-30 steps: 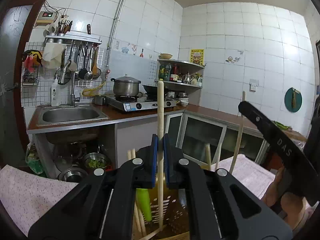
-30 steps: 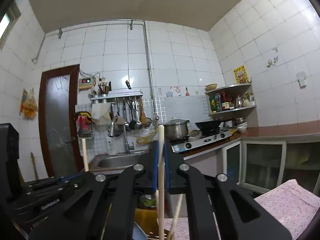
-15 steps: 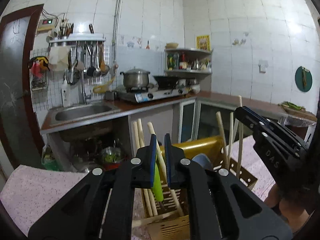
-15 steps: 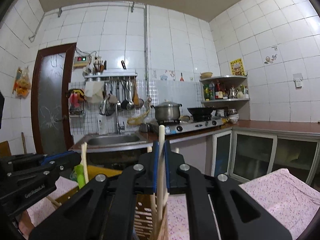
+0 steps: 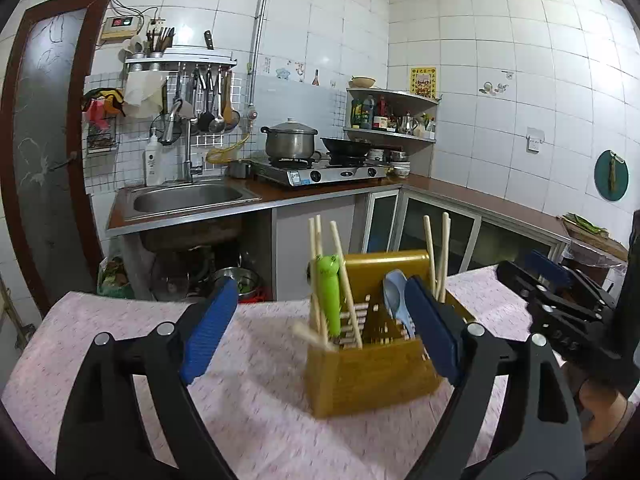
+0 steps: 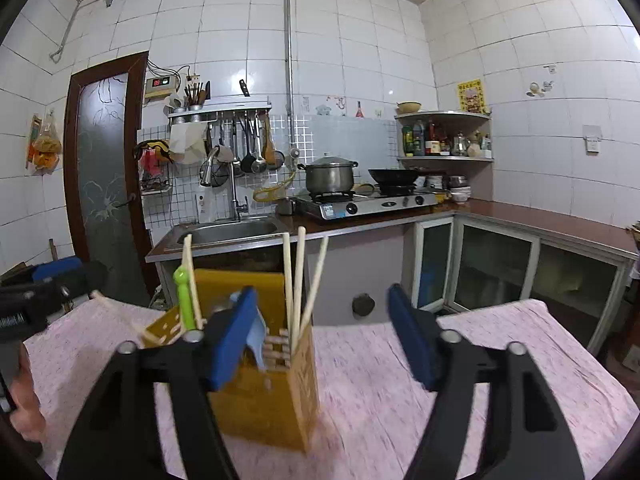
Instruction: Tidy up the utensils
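Chopsticks stand nearly upright in a yellow-brown wooden utensil holder, which sits on the pink-patterned cloth of the bench. In the left wrist view, reading left to right, the holder's left compartment carries a bunch of chopsticks and a green-handled utensil, with one loose stick lying tilted across the rim; the middle holds a pale blue spoon; the right compartment has two more chopsticks.

The left hand-held gripper has its blue pads spread wide and opening, with nothing pinched between them; the holder lies straight ahead of it and slightly to its right, its near face just beyond the fingertips. Further right in that view, the right hand-held gripper appears as a black body beside a bare hand.

From the right wrist view, the jaws are likewise opening and empty, and the holder lies ahead and to the left, partly behind the left pad (so the right compartment's sticks are the nearer ones for this hand). Every utensil's long axis runs roughly vertical, so any further pick would probably come from above. No stray utensil shows on the cloth, so sorting looks close to done.
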Motion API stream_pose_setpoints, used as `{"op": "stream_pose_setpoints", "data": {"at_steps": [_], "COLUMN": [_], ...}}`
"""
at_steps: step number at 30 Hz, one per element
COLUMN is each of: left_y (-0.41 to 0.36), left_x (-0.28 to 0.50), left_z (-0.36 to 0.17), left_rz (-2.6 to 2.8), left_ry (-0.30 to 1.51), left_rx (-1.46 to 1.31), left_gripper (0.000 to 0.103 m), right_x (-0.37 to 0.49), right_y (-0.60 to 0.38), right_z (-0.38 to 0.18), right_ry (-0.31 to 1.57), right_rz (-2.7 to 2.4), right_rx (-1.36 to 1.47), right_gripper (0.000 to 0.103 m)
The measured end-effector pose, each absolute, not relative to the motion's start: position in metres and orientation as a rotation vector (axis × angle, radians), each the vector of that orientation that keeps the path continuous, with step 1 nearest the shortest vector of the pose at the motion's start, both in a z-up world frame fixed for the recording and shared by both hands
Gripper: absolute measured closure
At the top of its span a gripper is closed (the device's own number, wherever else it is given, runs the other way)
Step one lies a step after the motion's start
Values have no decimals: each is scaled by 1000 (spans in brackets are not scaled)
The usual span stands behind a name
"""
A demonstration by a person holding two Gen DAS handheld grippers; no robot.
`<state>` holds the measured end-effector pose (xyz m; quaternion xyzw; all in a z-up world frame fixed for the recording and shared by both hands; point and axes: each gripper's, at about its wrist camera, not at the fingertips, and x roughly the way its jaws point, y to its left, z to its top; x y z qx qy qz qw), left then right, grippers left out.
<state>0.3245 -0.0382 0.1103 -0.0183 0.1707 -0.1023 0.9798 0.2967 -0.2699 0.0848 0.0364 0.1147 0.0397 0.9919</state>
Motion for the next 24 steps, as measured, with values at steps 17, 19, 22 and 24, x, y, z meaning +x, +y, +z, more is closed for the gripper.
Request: {"op": "stream_pose_setpoints", "data": {"at_steps": [17,19,22,24], "left_y": [-9,-8,-4,-2], "left_x": [146,130,116,113], "left_z": [81,67,51,43], "left_rz": [-68,-55,-29,-6], "left_ry": [293,307,254,248], "left_rx": [-59,-68,-65,-67], "left_gripper": [5,5,5,5], "right_x": [115,104,93,88], "right_y": [-229,-225,-219,-215], "right_z": [70,60,45,37], "right_ry": [235,246,229,214], "right_rz": [-12,-9,8,2], "right_rx": [48,51,30,11], "right_gripper": [4,4,4,4]}}
